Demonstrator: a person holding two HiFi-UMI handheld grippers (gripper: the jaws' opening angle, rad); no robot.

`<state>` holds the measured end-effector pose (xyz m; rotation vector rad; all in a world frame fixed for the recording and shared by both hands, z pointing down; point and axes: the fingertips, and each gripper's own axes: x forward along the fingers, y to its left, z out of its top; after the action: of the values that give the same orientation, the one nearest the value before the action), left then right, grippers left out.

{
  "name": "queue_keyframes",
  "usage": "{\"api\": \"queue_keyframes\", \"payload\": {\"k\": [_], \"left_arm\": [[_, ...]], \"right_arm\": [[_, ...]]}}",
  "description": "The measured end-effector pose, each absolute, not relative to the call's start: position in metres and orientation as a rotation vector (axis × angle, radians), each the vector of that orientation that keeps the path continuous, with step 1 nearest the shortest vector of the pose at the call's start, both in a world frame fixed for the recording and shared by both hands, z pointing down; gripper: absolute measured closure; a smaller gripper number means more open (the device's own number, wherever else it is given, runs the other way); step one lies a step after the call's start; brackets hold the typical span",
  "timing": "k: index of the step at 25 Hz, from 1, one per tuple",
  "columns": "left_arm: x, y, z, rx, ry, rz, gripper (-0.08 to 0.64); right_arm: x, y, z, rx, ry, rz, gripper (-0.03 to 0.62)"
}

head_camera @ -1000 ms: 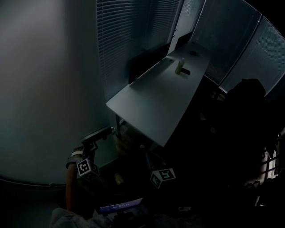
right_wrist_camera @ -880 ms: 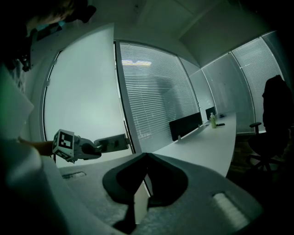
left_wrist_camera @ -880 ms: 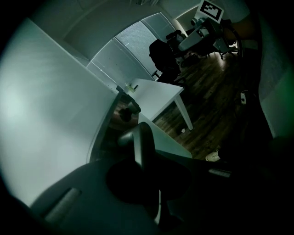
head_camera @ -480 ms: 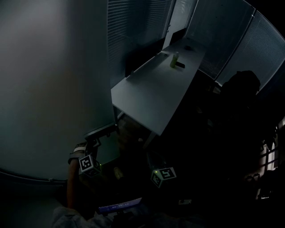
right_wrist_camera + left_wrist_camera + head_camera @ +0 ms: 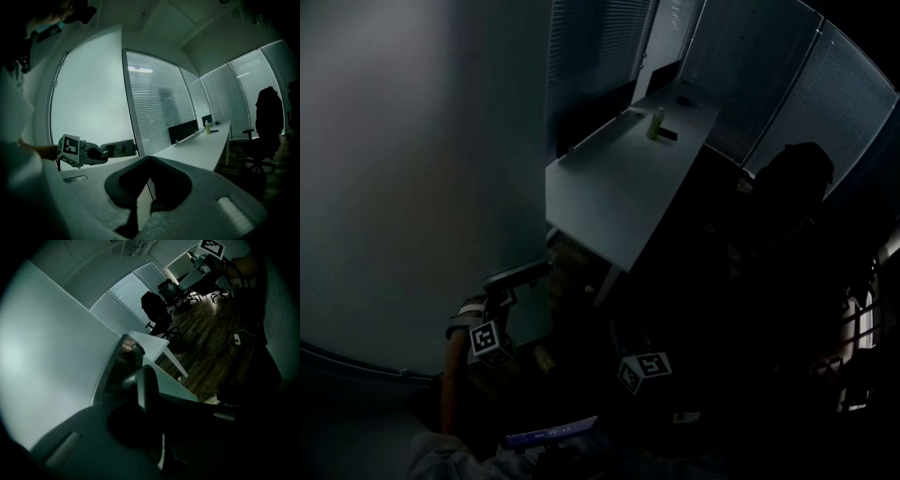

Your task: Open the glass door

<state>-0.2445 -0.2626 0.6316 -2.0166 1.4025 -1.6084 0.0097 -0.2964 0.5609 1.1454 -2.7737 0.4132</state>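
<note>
The room was dim. The frosted glass door [image 5: 412, 187] filled the left of the head view as one broad pale panel, and its dark upright edge stood just beside the near corner of the white worktop [image 5: 609, 187].

The left gripper [image 5: 520, 275] was held low at that edge, with its jaws near the glass; whether they touched it could not be told. In its own view the jaws stood almost together and were just beginning to part, with nothing visible between them. Its marker cube [image 5: 487, 342] sat further back, by the person's hand.

The right gripper [image 5: 149, 160] was further to the right and lower in the head view, well apart from the door. Its jaws met at their tips and held nothing.

A green bottle [image 5: 656, 122] stood upright on the far part of the worktop, with a small dark object just beside it. A dark screen panel [image 5: 183, 131] ran along the worktop's window side. Closed blinds [image 5: 591, 47] covered the glazing behind. A black office chair [image 5: 797, 178] with something dark draped over its back stood to the right of the worktop, on a wooden floor [image 5: 211, 333].
</note>
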Motion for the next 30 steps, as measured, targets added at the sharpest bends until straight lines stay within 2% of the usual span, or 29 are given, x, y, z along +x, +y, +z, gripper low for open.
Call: {"api": "queue_keyframes", "payload": {"k": [21, 30], "left_arm": [[-0.194, -0.207, 0.629, -2.052, 1.263, -1.578, 0.546], [-0.183, -0.196, 0.629, -2.074, 1.209, -1.554, 0.545]], "right_arm": [[0.058, -0.205, 0.543, 1.184, -2.771, 0.421, 0.591], [0.054, -0.214, 0.54, 1.18, -2.756, 0.393, 0.591]]}}
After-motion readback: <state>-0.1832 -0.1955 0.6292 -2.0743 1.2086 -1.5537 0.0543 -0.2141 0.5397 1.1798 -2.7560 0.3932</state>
